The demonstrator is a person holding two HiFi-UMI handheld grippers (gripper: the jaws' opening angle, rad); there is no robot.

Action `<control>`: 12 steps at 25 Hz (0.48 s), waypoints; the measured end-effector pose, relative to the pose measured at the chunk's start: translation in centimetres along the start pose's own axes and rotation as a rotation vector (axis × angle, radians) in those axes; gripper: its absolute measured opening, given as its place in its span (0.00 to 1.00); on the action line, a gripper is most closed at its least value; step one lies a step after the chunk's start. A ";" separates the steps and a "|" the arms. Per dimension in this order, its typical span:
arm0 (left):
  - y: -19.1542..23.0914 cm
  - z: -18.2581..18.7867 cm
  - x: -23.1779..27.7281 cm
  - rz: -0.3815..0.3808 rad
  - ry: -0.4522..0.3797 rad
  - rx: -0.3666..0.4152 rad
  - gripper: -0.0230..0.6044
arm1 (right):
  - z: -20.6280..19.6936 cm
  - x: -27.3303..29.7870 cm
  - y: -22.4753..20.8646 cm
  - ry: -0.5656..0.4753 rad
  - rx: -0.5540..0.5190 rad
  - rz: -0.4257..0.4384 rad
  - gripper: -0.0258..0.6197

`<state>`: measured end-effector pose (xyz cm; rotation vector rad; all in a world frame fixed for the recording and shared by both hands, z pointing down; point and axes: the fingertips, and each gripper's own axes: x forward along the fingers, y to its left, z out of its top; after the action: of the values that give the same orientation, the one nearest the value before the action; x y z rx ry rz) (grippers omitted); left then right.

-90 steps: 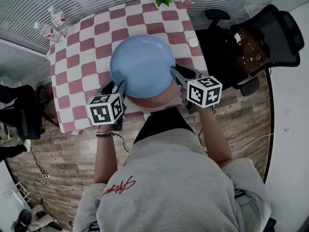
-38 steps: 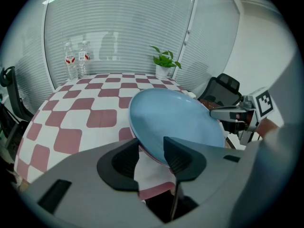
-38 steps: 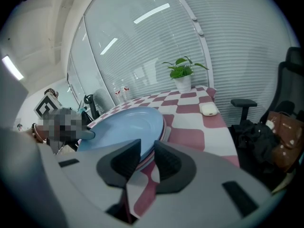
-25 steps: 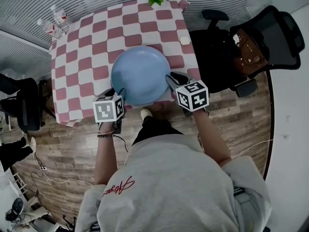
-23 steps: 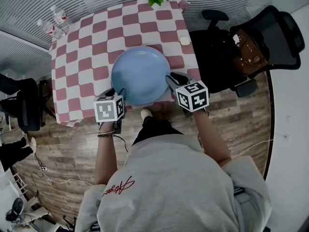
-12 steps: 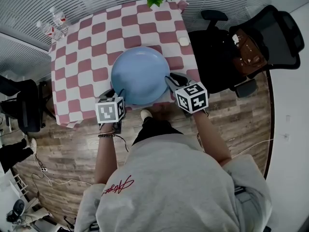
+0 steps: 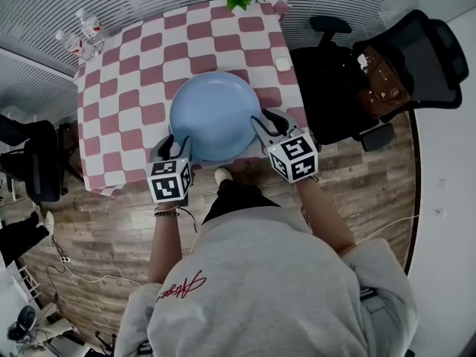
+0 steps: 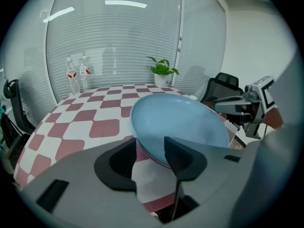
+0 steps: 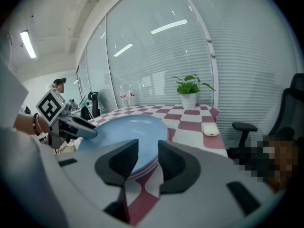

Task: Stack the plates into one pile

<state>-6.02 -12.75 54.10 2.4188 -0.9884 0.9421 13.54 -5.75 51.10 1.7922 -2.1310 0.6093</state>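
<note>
from above, the plate (image 7: pixel 214 114) had sunk from its lift and lay at the counter's (image 7: pixel 126 73) near edge. left view: left tongs (image 8: pixel 151 148) were opening, rim loose between them. right view: right tongs (image 9: pixel 148 151) were opening too, pink plate (image 9: pixel 144 168) underneath. the pile looked made.

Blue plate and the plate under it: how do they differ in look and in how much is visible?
Colour: the blue plate is pale blue; the plate under it shows a pinkish rim. Visibility: the blue plate shows nearly its whole upper face; the plate under it shows only a thin edge, in the gripper views. Both lie in one pile near the front edge of the checked table.
</note>
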 end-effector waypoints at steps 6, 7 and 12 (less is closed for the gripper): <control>0.4 0.3 -1.8 0.057 -0.073 -0.027 0.33 | 1.2 -1.0 0.6 -0.059 -0.004 0.017 0.22; 0.2 0.5 -2.3 0.058 -0.087 -0.031 0.33 | 1.7 -1.3 1.0 -0.086 -0.007 0.032 0.21; -1.0 2.8 -5.7 0.064 -0.196 -0.029 0.24 | 4.6 -3.5 2.6 -0.212 -0.040 0.077 0.12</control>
<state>-7.06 -10.81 48.09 2.5045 -1.1455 0.7153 11.90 -4.68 45.12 1.8323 -2.3421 0.4068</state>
